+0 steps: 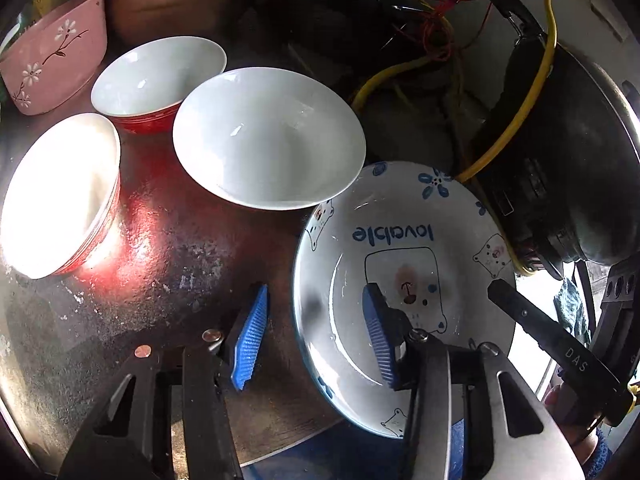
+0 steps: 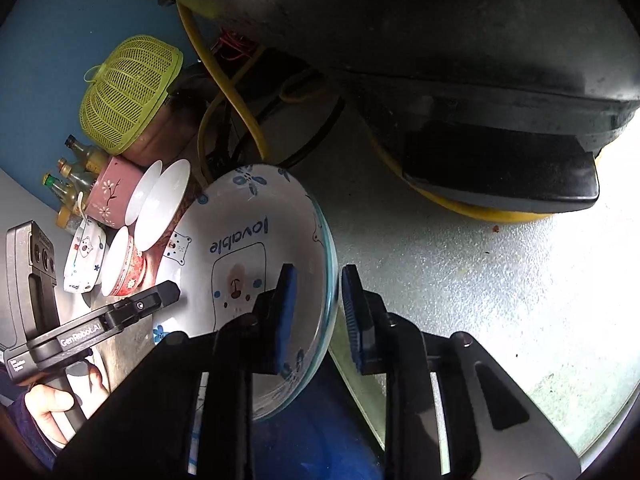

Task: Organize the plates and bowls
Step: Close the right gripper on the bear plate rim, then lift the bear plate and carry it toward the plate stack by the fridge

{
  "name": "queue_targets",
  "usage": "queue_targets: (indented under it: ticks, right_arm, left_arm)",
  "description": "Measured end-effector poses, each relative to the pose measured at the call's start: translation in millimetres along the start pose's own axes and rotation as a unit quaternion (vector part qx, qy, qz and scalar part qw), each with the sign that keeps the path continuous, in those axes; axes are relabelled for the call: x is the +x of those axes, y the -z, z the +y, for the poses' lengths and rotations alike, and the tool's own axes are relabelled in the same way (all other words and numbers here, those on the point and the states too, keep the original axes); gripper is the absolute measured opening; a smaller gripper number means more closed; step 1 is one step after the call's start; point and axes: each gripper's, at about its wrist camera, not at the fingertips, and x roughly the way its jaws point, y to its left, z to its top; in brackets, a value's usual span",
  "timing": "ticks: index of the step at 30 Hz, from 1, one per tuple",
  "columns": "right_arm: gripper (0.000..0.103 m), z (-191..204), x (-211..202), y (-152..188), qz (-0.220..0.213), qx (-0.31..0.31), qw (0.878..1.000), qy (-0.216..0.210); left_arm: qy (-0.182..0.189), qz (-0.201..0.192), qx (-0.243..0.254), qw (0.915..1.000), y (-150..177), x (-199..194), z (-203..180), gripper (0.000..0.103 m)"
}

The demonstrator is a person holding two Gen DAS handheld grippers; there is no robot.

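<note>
The right gripper (image 2: 318,316) straddles the near right rim of the plate (image 2: 256,232), the one printed "lovable": its inner pad sits over the plate's well and its outer pad just outside the glassy edge, the jaws drawn narrow. A thin gap seems to remain on each side of the rim, so I cannot tell for sure whether the pads already press on it. The left gripper (image 1: 316,336) stands at a middling width astride the opposite, left rim of the same plate (image 1: 460,216); one blue pad hangs over the bare tabletop (image 1: 172,264) and the other over the bear drawing inside the well, and neither pad appears to touch the china. The plate thus lies between the two claws, each reaching a rim from its own side, and it overhangs the table's front edge slightly toward the person. The right claw looks the nearer to a hold. Beyond the left claw stand a white bowl (image 1: 268,136), touching or just overlapping the plate's far rim, two red-sided bowls (image 1: 60,196), and a pink bowl (image 1: 52,52) farther back. Any lift, I judge, must clear that white bowl.
</note>
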Motion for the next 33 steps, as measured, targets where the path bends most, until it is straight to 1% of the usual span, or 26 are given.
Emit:
queue_targets:
  ticks: [2,3,4,7,11,18,26,33]
  right_arm:
    - [0.021,0,3,1,0.001,0.001,1.0,0.002]
    - [0.021,0,5,1,0.002,0.003,1.0,0.002]
    - [0.021,-1,6,2,0.004,0.005,1.0,0.001]
    - [0.017,-2,8,3,0.003,0.007,1.0,0.008]
    - [0.016,-2,8,2,0.002,-0.001,1.0,0.014]
    - [0.016,0,4,4,0.007,-0.015,1.0,0.018]
    - [0.016,9,-12,6,0.005,-0.023,1.0,0.012]
    - [0.016,20,-26,6,-0.001,-0.037,0.999,0.006]
  left_arm:
    - [0.005,0.002,-0.001,1.0,-4,5,2,0.04]
    - [0.01,0.006,-0.001,0.9999,-6,8,3,0.032]
    - [0.017,0.011,-0.003,0.9998,-8,11,3,0.02]
    - [0.006,0.014,0.0,0.9999,-9,14,5,0.009]
    - [-0.002,0.016,0.009,0.9998,-6,9,8,0.008]
    - [-0.001,0.018,0.016,0.9997,9,-2,9,0.008]
    - [0.003,0.006,0.019,0.9998,21,-25,8,0.008]
    - [0.005,-0.005,0.013,0.9999,30,-48,18,0.008]
